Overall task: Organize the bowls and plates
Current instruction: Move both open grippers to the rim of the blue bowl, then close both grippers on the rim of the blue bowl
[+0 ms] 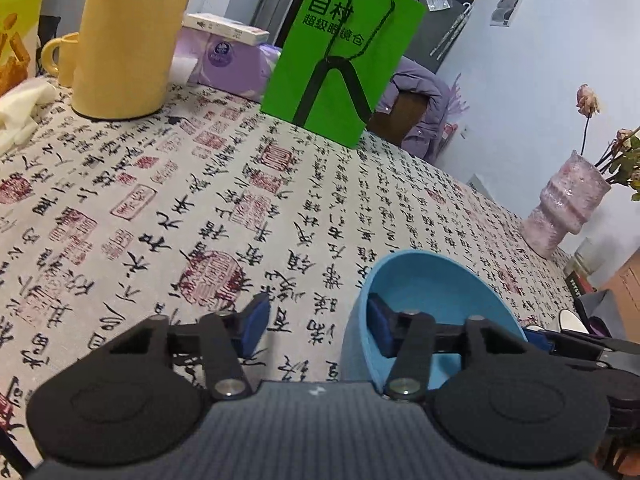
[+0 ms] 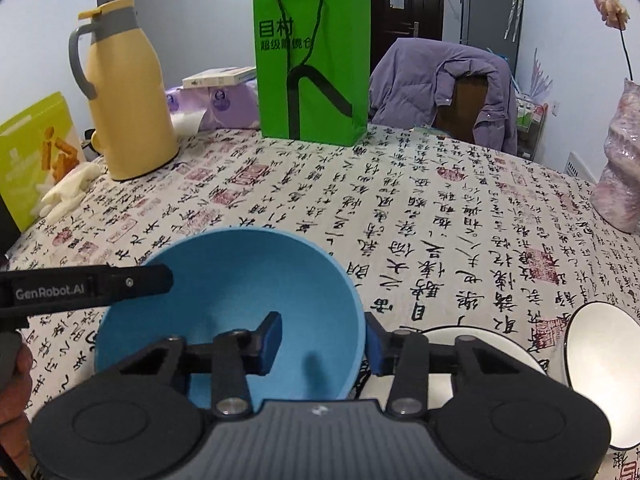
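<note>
A blue bowl (image 1: 432,292) (image 2: 224,280) stands on the calligraphy-print tablecloth. My left gripper (image 1: 318,330) straddles its left wall: one pad (image 1: 378,332) is inside the bowl, while the other (image 1: 256,328) stands clear outside with a wide gap, so it is open. My right gripper (image 2: 323,346) straddles the right wall, one pad (image 2: 272,344) inside and away from the wall, the other at the outer side; it is open too. Two white dishes with dark rims lie right of the bowl, one (image 2: 600,360) in plain view, the other (image 2: 444,336) half hidden behind my fingers.
At the table's back stand a yellow thermos jug (image 2: 128,100), a green paper bag (image 2: 312,64) and purple tissue packs (image 2: 224,104). A snack box (image 2: 32,152) is far left, a pink vase (image 2: 620,160) far right. A chair with a purple jacket (image 2: 440,80) is behind the table.
</note>
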Demonstrator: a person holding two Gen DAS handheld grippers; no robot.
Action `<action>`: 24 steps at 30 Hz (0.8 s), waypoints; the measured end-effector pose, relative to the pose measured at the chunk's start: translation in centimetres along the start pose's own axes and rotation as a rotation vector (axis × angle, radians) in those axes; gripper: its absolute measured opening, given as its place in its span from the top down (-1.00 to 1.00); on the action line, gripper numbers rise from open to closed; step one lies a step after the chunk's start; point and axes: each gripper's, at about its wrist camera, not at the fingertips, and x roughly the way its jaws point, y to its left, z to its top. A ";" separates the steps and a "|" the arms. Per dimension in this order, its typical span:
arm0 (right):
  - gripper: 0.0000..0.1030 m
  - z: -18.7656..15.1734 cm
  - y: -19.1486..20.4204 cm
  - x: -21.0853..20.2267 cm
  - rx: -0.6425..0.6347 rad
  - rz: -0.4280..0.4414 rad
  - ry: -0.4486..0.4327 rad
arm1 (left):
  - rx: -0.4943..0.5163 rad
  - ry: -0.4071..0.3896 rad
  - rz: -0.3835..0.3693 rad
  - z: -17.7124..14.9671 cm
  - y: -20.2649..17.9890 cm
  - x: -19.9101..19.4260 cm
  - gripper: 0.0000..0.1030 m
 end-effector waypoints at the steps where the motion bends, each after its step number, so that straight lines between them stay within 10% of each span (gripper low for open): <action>1: 0.27 0.0 0.0 0.0 0.000 0.000 0.001 | 0.002 0.005 -0.006 -0.1 0.0 0.1 0.17; 9: 0.69 -0.2 -0.3 0.2 0.011 0.008 0.025 | 0.024 0.024 -0.047 -0.5 -0.5 0.5 0.78; 24: 0.83 -0.4 -0.4 0.0 0.042 0.009 0.003 | 0.007 0.031 -0.047 -0.5 -0.1 0.9 0.80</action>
